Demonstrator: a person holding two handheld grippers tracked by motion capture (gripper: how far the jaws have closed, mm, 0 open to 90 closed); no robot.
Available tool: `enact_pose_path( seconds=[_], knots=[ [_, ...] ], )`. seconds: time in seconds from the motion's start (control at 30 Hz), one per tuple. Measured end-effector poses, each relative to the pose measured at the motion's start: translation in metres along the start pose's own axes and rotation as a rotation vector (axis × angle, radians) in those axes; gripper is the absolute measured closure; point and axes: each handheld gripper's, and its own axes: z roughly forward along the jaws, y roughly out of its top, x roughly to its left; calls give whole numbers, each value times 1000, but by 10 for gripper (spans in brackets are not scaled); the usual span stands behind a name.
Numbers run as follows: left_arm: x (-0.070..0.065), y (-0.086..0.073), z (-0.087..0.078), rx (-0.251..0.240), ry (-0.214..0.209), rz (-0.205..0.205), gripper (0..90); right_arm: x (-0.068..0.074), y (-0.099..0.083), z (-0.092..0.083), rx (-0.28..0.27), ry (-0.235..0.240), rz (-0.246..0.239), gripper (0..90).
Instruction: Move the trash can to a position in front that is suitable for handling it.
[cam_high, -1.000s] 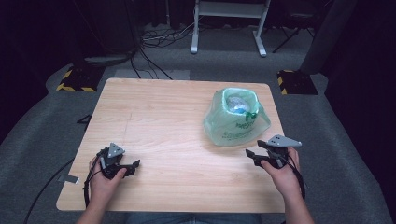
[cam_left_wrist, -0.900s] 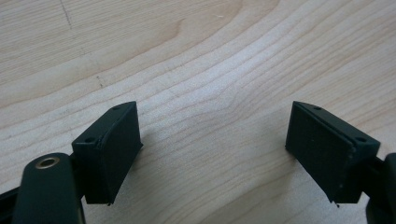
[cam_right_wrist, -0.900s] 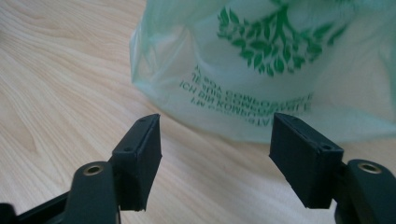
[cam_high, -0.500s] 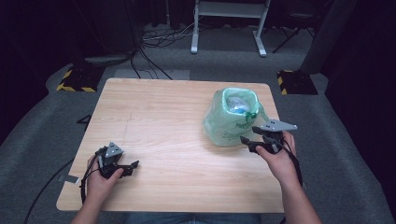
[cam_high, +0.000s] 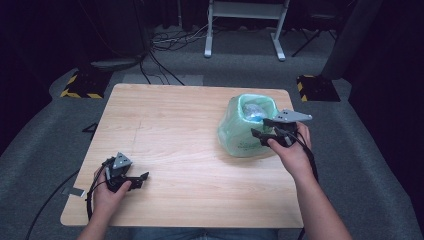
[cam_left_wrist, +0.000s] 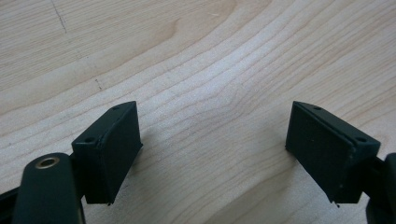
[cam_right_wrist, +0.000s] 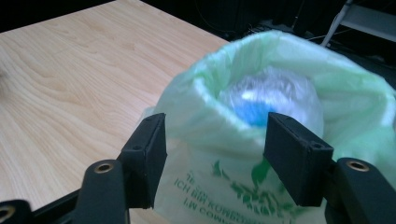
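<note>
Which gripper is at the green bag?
The right gripper, jaws open beside the green bag's rim; the left gripper sits open over bare table.

We log: pale green translucent plastic bag – dark green print | blue-and-clear crumpled wrap inside | light wood-grain table | black-jawed grippers – grey plates.

Table of pale matt wood with visible grain, thin translucent green plastic bag with dark green print, crinkled clear film inside it, matt black gripper pads, grey carpeted floor
</note>
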Motion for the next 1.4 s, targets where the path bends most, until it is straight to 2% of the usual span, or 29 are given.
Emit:
enact_pose_path(
  seconds=[0.2, 0.43, 0.63, 0.8, 0.97, 1.03, 1.13, 1.33, 1.37, 1.4],
  knots=[
    [0, 0, 0, 1, -1, -1, 179, 2, 19, 17, -6, -13, -50, 399],
    [0, 0, 0, -1, 0, 0, 179, 1, 29, 42, 23, -11, -68, 431],
    [0, 0, 0, -2, 2, 0, 178, 4, 30, 60, 65, 4, -88, 580],
    [0, 0, 0, -2, 2, 0, 177, 7, 29, 73, 113, 13, -105, 654],
    [0, 0, 0, -2, 3, 1, 176, 7, 29, 75, 128, 0, -113, 737],
    [0, 0, 0, -2, 3, 3, 174, 6, 29, 75, 133, 10, -99, 747],
    [0, 1, 1, 0, 3, 4, 169, 9, 29, 73, 137, 24, -121, 759],
    [0, 1, 1, 0, 2, 3, 163, 31, 28, 66, 143, 67, -143, 759],
    [0, 1, 1, 0, 2, 3, 164, 31, 28, 66, 143, 67, -143, 759],
    [0, 1, 1, 0, 3, 4, 163, 40, 27, 64, 144, 83, -149, 759]
  ],
)
